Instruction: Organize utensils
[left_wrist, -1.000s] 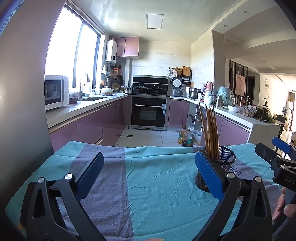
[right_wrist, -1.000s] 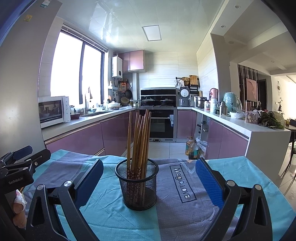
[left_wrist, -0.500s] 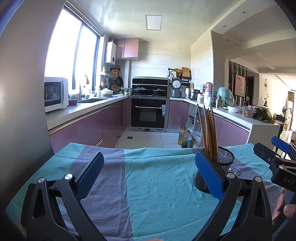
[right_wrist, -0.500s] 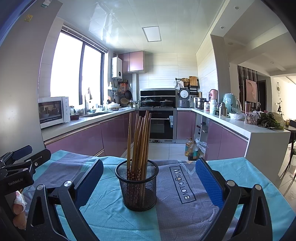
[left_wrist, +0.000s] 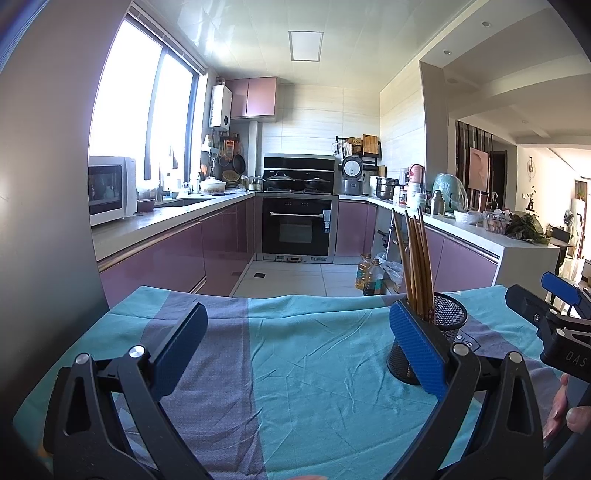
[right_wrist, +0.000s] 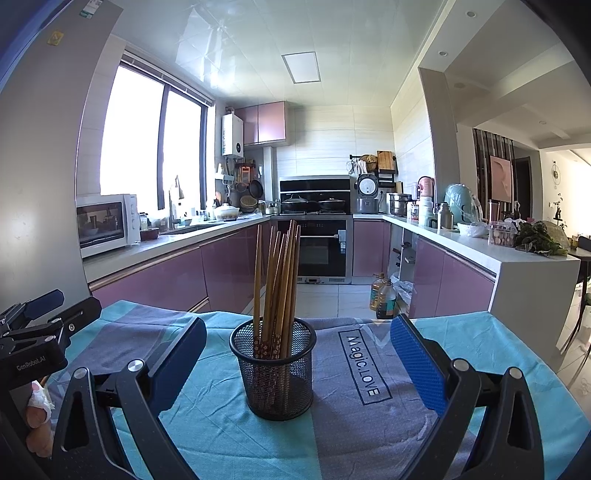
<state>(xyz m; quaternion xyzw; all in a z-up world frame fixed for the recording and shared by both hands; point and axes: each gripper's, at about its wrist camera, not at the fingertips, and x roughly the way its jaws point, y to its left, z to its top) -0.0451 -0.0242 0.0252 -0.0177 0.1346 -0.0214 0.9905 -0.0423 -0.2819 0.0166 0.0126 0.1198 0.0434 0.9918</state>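
Both tools spread wide, holding nothing: left tool (left_wrist: 297, 345), right tool (right_wrist: 298, 349). Chopsticks (right_wrist: 279, 280) upright in black mesh cup (right_wrist: 275, 373), standing on teal-and-grey cloth (right_wrist: 369, 417) over worktop, centred between right tool's blue fingers (right_wrist: 417, 365), not touching. Cup just behind left tool's right finger.

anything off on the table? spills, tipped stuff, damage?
Nothing stands out. The mesh holder stands upright on the tablecloth, with the chopsticks inside, leaning only slightly. The cloth is just wrinkled. Both claws, left and right, are open and empty.
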